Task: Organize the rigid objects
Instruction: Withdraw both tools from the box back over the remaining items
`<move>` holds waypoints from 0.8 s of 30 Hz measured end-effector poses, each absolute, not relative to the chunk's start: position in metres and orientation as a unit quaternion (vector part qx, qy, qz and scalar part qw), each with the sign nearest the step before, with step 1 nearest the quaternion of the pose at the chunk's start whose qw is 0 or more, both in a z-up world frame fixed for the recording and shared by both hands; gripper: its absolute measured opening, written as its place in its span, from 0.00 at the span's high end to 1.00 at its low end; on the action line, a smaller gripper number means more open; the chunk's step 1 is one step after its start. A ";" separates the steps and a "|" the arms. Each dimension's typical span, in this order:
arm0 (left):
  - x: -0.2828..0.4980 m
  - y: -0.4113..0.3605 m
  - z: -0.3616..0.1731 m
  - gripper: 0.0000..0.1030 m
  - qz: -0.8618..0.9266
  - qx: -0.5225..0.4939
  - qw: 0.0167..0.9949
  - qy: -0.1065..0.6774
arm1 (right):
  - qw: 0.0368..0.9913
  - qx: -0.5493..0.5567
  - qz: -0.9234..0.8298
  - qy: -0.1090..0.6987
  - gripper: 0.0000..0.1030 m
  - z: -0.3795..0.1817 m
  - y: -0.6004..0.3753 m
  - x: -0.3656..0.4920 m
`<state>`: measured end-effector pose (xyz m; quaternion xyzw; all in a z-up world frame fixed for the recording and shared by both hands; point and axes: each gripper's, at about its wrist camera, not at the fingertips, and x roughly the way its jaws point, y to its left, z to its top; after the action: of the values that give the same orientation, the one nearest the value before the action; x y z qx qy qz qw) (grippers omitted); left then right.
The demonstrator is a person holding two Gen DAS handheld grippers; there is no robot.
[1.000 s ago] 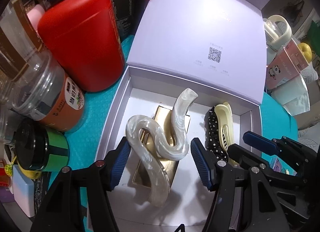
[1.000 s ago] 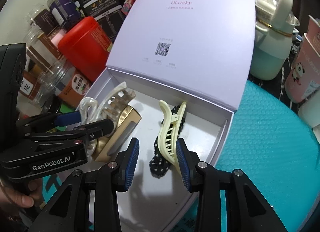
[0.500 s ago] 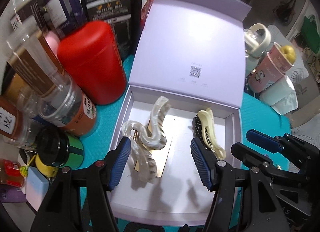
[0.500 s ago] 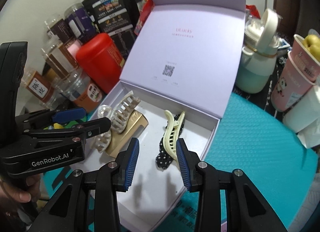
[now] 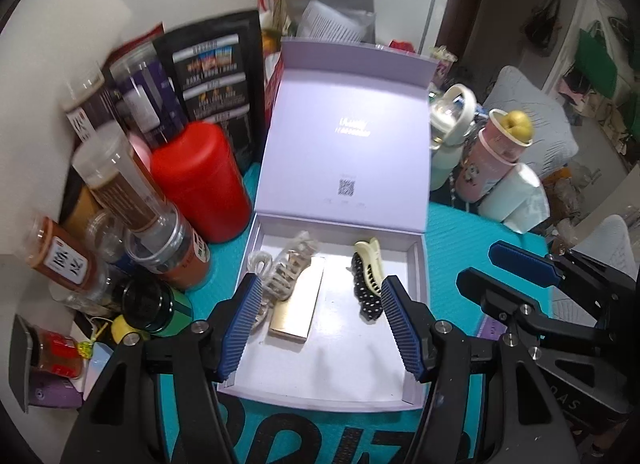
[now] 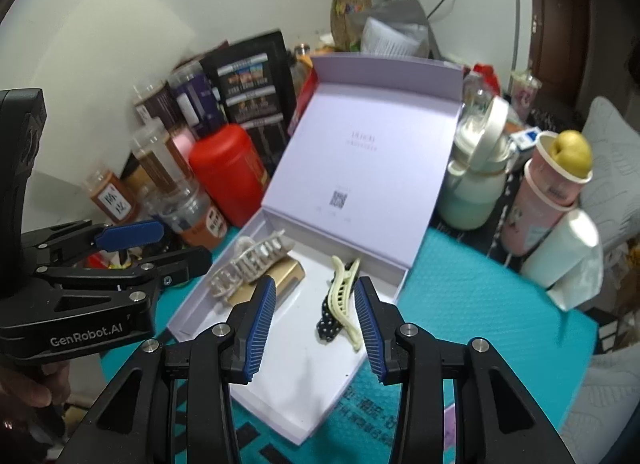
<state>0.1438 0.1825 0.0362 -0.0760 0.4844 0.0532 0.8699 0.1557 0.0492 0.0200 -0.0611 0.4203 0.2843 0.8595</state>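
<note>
Left wrist view: the left gripper (image 5: pixel 320 322) hangs above the lavender gift box (image 5: pixel 418 348) with its jaws partly apart and nothing between the pads. Right gripper (image 6: pixel 316 328) hovers over the same box, jaws opening, also empty. Inside the box, a pearly claw clip (image 5: pixel 286 274) lies on a gold case (image 5: pixel 298 310) toward the left wall; a cream clip (image 5: pixel 370 266) rests on a black polka-dot clip (image 5: pixel 366 298) toward the right wall. The lid (image 5: pixel 348 136) stands upright at the far edge. A red canister (image 5: pixel 196 180) stands just beside the box's far left corner on the teal mat (image 5: pixel 456 240).
</note>
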 end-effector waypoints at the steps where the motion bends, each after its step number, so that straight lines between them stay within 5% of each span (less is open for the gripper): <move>1: 0.141 0.180 0.042 0.40 0.053 -0.074 0.873 0.480 | 0.862 -0.061 0.284 0.416 0.60 0.025 0.048 0.153; 24: 0.055 0.126 0.105 0.40 0.025 -0.039 0.904 0.426 | 0.894 -0.056 0.258 0.361 0.56 0.084 -0.009 0.068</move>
<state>0.0546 0.1265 0.1053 -0.0389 0.4255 0.0250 0.9038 0.0677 -0.0088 0.0835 -0.0563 0.3612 0.2585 0.8942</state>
